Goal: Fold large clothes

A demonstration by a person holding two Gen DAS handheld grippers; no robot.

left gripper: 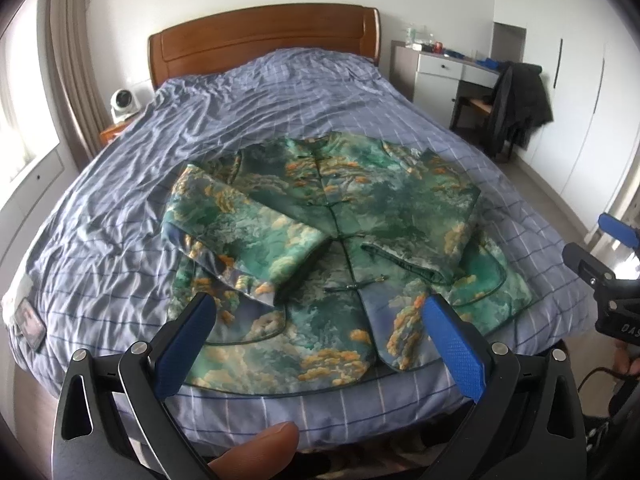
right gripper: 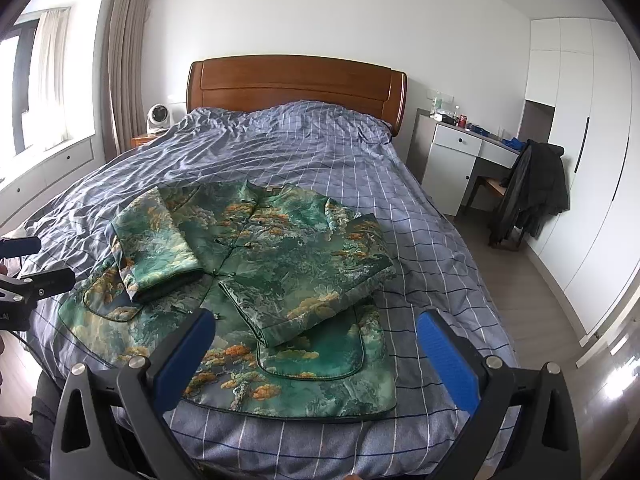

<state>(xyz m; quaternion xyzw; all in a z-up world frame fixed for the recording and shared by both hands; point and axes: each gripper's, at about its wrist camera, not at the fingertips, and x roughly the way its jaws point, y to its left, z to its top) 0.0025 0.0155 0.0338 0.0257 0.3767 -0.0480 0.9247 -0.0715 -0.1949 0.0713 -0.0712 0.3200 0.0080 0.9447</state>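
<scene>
A green jacket with orange cloud print lies flat, front up, on the bed; both sleeves are folded in across the chest. It also shows in the right wrist view. My left gripper is open and empty, held above the jacket's hem near the bed's foot. My right gripper is open and empty, above the jacket's lower right part. The right gripper also shows at the right edge of the left wrist view, and the left gripper at the left edge of the right wrist view.
The bed has a wrinkled blue checked cover and a wooden headboard. A small white fan stands left of the headboard. A desk and a chair with a dark coat stand on the right by white wardrobes.
</scene>
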